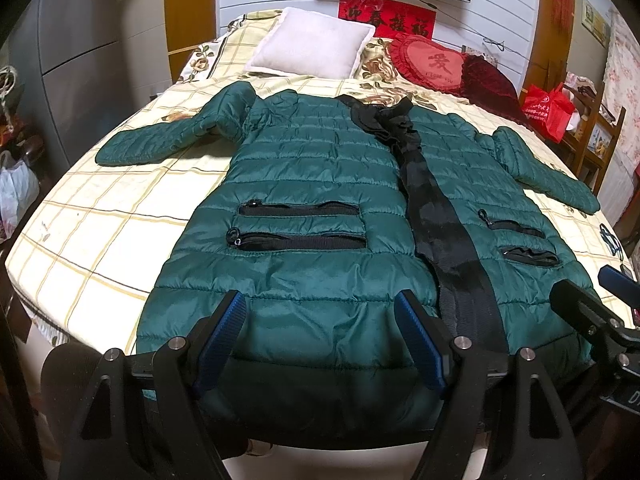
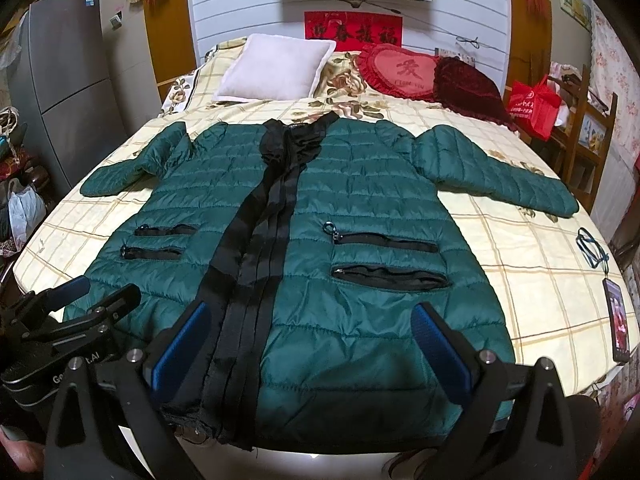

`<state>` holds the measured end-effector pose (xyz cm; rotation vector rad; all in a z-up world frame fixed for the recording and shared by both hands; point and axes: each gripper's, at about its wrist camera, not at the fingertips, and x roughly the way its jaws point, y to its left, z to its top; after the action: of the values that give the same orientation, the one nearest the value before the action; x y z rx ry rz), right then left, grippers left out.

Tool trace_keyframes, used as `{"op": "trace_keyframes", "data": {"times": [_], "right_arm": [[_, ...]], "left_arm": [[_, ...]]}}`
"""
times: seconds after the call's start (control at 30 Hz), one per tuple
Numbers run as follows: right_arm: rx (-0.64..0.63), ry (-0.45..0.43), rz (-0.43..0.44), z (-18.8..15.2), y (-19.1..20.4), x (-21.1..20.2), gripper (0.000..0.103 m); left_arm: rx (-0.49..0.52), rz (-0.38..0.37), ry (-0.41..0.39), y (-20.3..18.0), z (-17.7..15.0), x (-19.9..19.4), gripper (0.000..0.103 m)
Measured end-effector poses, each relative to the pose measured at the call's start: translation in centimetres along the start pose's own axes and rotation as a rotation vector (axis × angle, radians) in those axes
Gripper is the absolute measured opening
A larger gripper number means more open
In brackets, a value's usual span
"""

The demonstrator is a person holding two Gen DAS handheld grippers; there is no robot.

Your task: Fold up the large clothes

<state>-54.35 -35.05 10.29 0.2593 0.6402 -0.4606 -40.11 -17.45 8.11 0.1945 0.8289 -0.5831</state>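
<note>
A dark green quilted jacket (image 1: 312, 184) with a black front band lies flat, front up, on the bed, sleeves spread to both sides; it also shows in the right wrist view (image 2: 360, 208). My left gripper (image 1: 320, 308) is open and empty, just above the jacket's hem on its left half. My right gripper (image 2: 312, 320) is open and empty above the hem right of the black band. The right gripper shows at the edge of the left wrist view (image 1: 592, 292). The left gripper shows in the right wrist view (image 2: 100, 288).
The bed (image 2: 520, 240) has a checked yellow sheet. A white pillow (image 1: 308, 44), a red heart cushion (image 1: 432, 62) and a dark red cushion (image 1: 492, 80) lie at the head. A phone (image 2: 618, 320) and a lanyard (image 2: 592, 252) lie on the right side.
</note>
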Motion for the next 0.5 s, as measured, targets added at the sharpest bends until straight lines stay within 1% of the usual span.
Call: {"op": "trace_keyframes", "data": {"times": [0.5], "right_arm": [[-0.005, 0.008, -0.002, -0.17, 0.02, 0.28, 0.101]], "left_arm": [[-0.001, -0.001, 0.0, 0.01, 0.06, 0.01, 0.05]]}}
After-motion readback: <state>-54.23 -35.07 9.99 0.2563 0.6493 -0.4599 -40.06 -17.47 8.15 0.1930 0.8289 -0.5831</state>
